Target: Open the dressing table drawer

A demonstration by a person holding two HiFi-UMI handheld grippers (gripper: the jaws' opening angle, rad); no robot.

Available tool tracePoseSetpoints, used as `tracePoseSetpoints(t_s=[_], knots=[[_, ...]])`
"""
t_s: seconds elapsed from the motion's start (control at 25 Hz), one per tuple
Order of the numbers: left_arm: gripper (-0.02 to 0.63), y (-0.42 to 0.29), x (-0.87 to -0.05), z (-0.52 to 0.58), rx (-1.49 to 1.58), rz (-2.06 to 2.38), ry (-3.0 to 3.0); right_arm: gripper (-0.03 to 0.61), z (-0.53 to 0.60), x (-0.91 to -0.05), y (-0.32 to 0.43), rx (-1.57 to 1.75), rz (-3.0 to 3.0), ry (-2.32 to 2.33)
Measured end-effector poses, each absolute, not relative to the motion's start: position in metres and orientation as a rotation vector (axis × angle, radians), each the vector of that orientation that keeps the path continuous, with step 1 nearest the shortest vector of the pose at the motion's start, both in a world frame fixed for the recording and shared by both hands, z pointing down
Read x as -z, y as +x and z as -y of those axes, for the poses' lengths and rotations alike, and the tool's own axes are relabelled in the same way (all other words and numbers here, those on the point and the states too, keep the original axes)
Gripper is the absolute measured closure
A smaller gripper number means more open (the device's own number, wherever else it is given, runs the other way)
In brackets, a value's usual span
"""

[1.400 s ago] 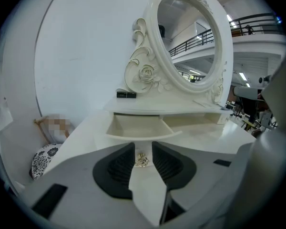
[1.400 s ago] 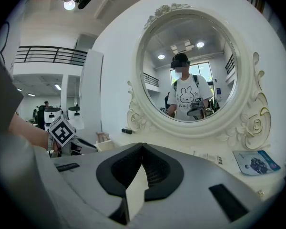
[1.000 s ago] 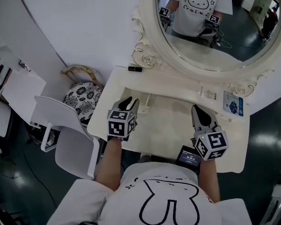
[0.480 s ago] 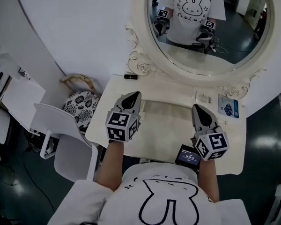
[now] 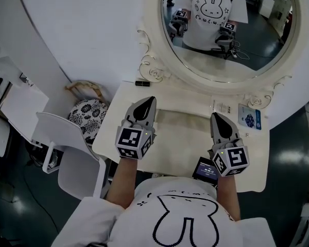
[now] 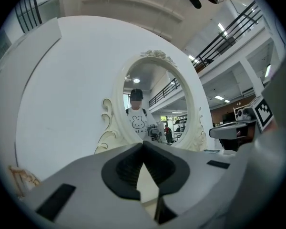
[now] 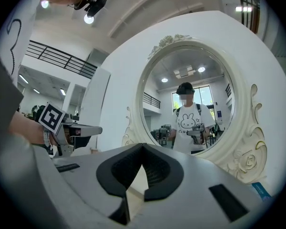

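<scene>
The white dressing table (image 5: 185,140) stands under an oval mirror (image 5: 232,40) in a carved white frame. Its drawer front is hidden below the near edge. My left gripper (image 5: 150,100) hovers over the left part of the tabletop, pointing level at the mirror. In the left gripper view the left gripper (image 6: 143,143) has its jaws closed tip to tip with nothing between them. My right gripper (image 5: 215,116) hangs over the right part of the tabletop. The right gripper view shows the right gripper (image 7: 143,146) also shut and empty, facing the mirror (image 7: 190,109).
A small dark device with a lit screen (image 5: 206,170) sits at the table's front edge. A black tube (image 5: 141,83) lies at the back left and a blue packet (image 5: 249,118) at the back right. A white chair (image 5: 67,148) and a patterned cushion (image 5: 87,113) stand at left.
The left gripper's jaws were apart a second ago and are now shut on nothing. That gripper rose and pointed up toward the mirror. The right gripper lifted slightly.
</scene>
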State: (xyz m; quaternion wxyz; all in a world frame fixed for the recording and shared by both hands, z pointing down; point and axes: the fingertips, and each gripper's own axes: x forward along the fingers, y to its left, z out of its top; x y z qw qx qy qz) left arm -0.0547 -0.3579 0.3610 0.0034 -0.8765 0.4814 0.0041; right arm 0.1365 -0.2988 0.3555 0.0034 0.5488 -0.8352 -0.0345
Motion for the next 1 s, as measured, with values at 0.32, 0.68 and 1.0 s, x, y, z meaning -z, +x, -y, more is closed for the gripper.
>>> tracePoseSetpoints(t_s=[0.32,0.68,1.0], knots=[[0.594,-0.042,-0.356,0.353,0.008,-1.459,-2.723,0.552,0.296,-0.354,0.135,0.153,2.623,1.705],[0.594,-0.037,-0.354,0.352,0.016,-1.442,-2.720,0.552,0.296,-0.353,0.135,0.161,2.630,1.695],[0.594,-0.036,-0.356,0.355,0.017,-1.447,-2.715,0.552,0.298,-0.356,0.136,0.167,2.645,1.687]])
